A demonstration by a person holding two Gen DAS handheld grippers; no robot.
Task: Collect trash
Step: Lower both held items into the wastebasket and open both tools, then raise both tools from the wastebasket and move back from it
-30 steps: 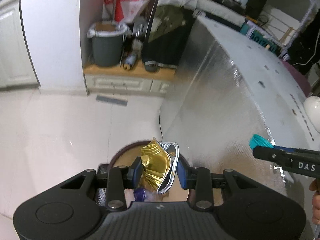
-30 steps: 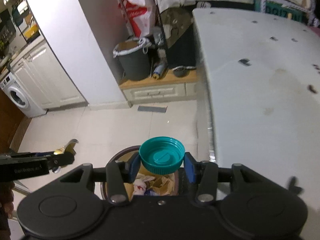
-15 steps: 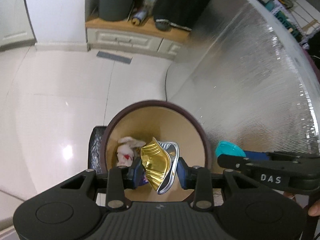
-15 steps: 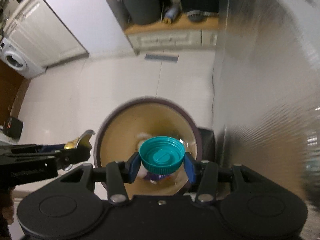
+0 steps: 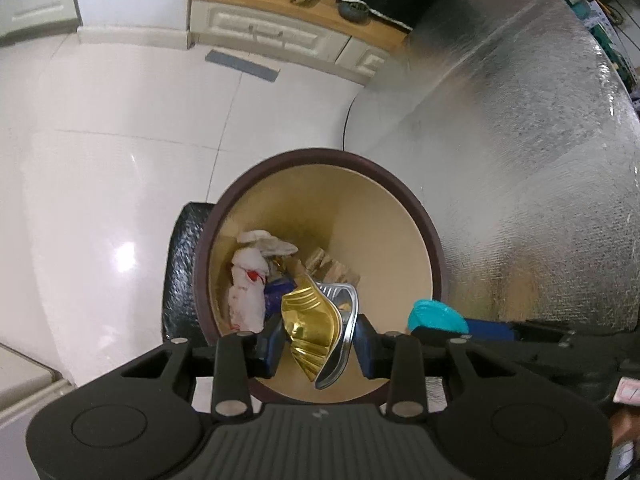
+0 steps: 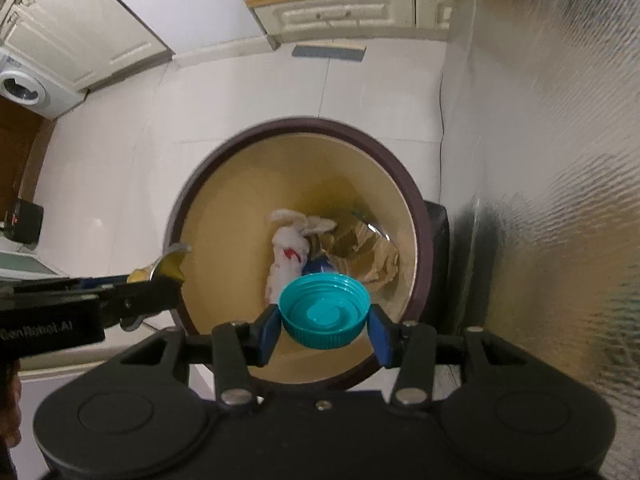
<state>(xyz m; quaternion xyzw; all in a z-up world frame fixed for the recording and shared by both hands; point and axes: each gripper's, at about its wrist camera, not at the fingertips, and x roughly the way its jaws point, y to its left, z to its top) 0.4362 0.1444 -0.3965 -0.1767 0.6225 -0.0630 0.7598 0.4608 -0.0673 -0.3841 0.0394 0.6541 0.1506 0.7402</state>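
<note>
My left gripper (image 5: 316, 340) is shut on a crumpled gold and silver foil lid (image 5: 316, 328), held over the mouth of a round trash bin (image 5: 320, 156) with a dark brown rim and tan inside. My right gripper (image 6: 324, 330) is shut on a teal plastic bottle cap (image 6: 324, 312), also held over the bin (image 6: 296, 124). The bin holds white crumpled tissue (image 6: 288, 240), brown paper (image 6: 372, 256) and a blue scrap. The teal cap (image 5: 436, 316) shows at the right in the left wrist view; the foil lid (image 6: 172, 264) shows at the left in the right wrist view.
The bin stands on a white tiled floor (image 5: 100, 160) beside a table covered in silver foil sheet (image 5: 540, 140). A low cabinet (image 5: 280, 36) with a grey bucket and clutter is at the back. A washing machine (image 6: 24, 88) is at far left.
Both grippers have tilted down from the table level and moved over the bin's mouth, each still holding its item. The bin now fills the middle of both views.
</note>
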